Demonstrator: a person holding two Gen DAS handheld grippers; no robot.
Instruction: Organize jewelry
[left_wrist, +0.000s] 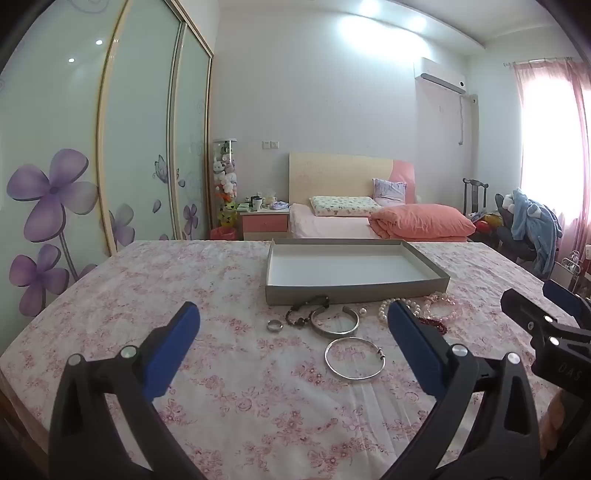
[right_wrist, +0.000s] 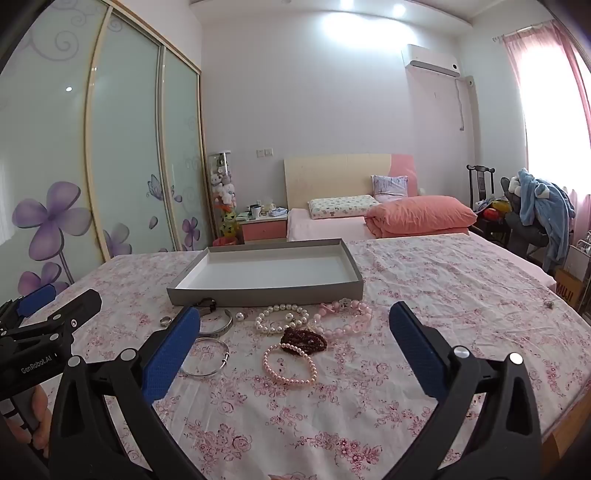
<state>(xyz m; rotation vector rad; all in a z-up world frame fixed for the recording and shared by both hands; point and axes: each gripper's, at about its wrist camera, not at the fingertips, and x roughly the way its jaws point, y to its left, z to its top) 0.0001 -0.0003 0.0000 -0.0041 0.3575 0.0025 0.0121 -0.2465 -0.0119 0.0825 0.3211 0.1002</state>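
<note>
Left wrist view shows a worktop (left_wrist: 207, 369) covered with a pink flowered cloth, and on it, toward the far edge, a shallow grey tray (left_wrist: 439, 284) with a white floor. The tray is empty; no piece of jewelry lies in it yet. Its long axis runs parallel to the far edge of the worktop.

All the jewelry lies in a loose row just on the near side of the tray's front wall, between the tray and the two tools. So the coming move goes forward and a little down from either tool, and afterwards the piece must be lifted over the low front wall.

The left tool (left_wrist: 293, 319) is wide open and holds nothing. Between its blue fingers lie the thin silver bangle (left_wrist: 355, 358), which is the nearest piece, then the open silver cuff (left_wrist: 335, 320), the dark bead bracelet (left_wrist: 308, 311) close to the tray wall, and the small silver ring (left_wrist: 275, 325).

The right tool (right_wrist: 294, 319) is also wide open and empty. In front of it lie the white pearl bracelet (right_wrist: 282, 318), the big pink bead bracelet (right_wrist: 343, 318), the dark red bead bracelet (right_wrist: 304, 341) and the small pink pearl bracelet (right_wrist: 290, 363), the last one nearest.

I judge that the silver pieces belong to the left tool and the bead bracelets to the right one.
</note>
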